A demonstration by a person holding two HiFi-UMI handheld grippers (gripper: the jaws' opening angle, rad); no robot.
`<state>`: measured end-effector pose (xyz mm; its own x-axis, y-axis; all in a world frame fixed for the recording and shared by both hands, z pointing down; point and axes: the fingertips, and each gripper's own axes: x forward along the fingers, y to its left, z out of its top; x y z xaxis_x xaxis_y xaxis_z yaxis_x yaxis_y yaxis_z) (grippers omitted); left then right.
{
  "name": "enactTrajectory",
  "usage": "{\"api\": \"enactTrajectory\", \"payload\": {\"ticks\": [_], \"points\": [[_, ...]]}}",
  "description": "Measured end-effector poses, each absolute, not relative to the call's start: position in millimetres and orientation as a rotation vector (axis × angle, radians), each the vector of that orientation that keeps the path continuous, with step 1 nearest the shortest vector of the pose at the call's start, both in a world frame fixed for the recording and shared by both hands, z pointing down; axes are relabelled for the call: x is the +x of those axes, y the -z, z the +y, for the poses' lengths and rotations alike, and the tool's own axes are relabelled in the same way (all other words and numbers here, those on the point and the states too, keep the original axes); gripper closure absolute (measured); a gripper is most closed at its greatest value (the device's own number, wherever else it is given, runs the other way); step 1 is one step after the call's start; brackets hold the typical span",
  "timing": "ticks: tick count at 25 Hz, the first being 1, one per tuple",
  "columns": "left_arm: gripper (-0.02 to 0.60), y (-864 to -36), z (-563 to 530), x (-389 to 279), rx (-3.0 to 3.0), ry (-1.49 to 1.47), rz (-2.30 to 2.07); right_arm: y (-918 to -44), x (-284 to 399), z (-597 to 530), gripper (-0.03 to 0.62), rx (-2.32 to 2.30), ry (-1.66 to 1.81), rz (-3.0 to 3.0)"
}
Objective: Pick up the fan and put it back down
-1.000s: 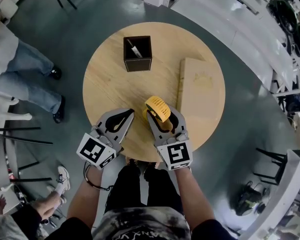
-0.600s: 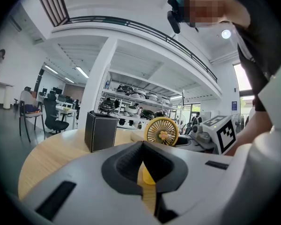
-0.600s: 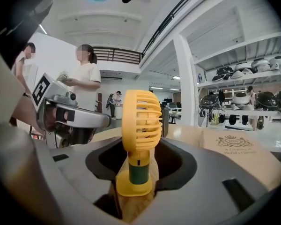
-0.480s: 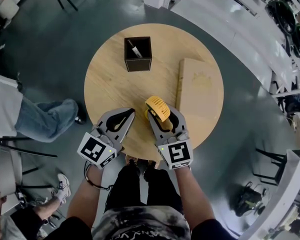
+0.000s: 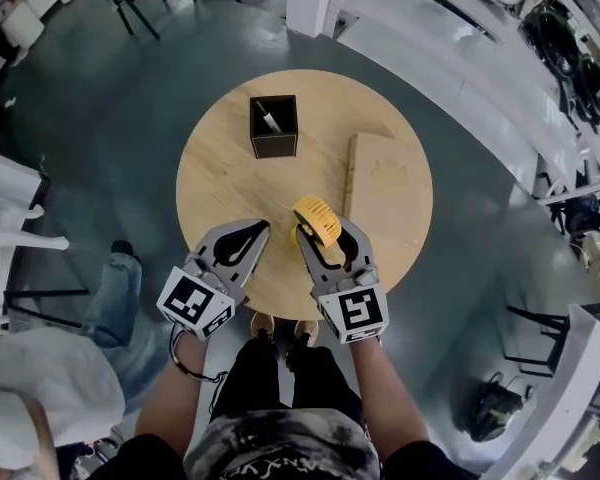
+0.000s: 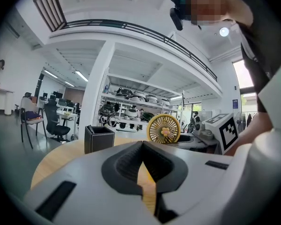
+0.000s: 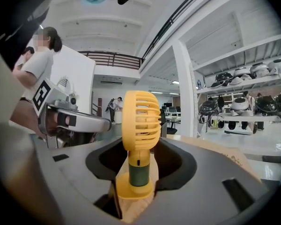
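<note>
A small yellow fan (image 5: 316,220) stands upright between the jaws of my right gripper (image 5: 320,230), which is shut on its base and stem. In the right gripper view the fan (image 7: 140,121) rises from the jaw gap, grille side-on, with tabletop wood showing under its base. My left gripper (image 5: 255,226) hangs beside it on the left, shut, with nothing in it. From the left gripper view the fan (image 6: 163,128) faces me beyond the closed jaws. Both grippers are over the near edge of the round wooden table (image 5: 220,178).
A black open box (image 5: 274,126) with a tool inside stands at the table's far side, also in the left gripper view as the black box (image 6: 99,138). A pale wooden board (image 5: 385,188) lies at the right. A person's leg (image 5: 110,288) is left of the table.
Both grippers have risen a little, the fan with the right one, and the table looks smaller. The person in jeans at the left has walked toward the bottom of the view.
</note>
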<state>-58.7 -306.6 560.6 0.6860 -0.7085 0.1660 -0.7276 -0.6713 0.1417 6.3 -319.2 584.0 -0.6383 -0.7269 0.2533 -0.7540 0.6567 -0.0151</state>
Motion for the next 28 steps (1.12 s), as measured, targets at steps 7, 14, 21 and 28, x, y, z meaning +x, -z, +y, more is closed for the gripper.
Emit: {"api": "enactTrajectory", "payload": {"ticks": [7,14,21,28], "points": [[0.565,-508,-297,-53,2.702,-0.129,-1.184,-523,12,-308,0.413,1.217,-0.127,-2.683],[0.565,-453,-278,-47,2.722,-0.137,-1.183,-460,20,-294,0.414,1.24,-0.093,-2.686],[0.565,-390,-264,-40,2.74,-0.133,-1.189,-392,25,-279,0.414,1.243,-0.067,-2.72],[0.565,-326,-256,-41,2.786,-0.089,-1.211,-324,23,-270,0.414,1.252,-0.013,-2.77]]}}
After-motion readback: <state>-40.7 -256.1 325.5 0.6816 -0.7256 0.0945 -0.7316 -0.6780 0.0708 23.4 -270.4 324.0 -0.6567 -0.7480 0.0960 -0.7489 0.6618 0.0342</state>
